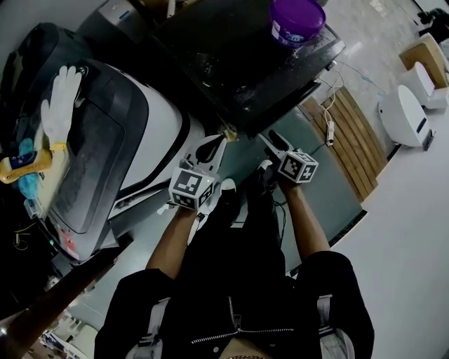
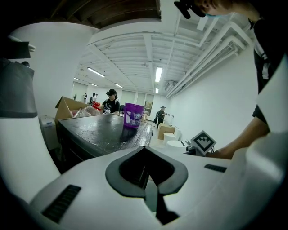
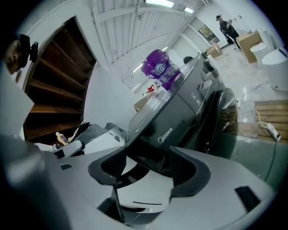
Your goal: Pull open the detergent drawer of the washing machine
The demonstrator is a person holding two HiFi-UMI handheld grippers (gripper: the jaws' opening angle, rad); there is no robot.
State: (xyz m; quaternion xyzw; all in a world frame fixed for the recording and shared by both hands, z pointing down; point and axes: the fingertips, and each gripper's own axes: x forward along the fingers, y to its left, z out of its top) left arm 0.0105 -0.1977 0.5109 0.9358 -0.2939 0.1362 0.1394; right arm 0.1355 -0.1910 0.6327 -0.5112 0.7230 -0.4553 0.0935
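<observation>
The dark front-loading washing machine (image 1: 231, 63) stands ahead of me, its glossy top (image 2: 103, 130) carrying a purple bucket (image 1: 297, 19). Its upper front panel with a logo (image 3: 165, 133) looks flush; I cannot pick out the detergent drawer's outline. My right gripper (image 3: 148, 156) is open, nothing between its pads, and points at that front panel from a short way off. In the head view it (image 1: 271, 138) hangs below the machine's front edge. My left gripper (image 1: 219, 141) is beside it, to the left, with its jaws together and empty (image 2: 145, 150).
A white and grey appliance (image 1: 147, 119) stands to the left with a white glove (image 1: 62, 98) on its lid. A wooden pallet (image 1: 351, 137) with a power strip (image 1: 330, 130) lies at the right, and white units (image 1: 407, 116) beyond. People stand behind the machine (image 2: 111, 101).
</observation>
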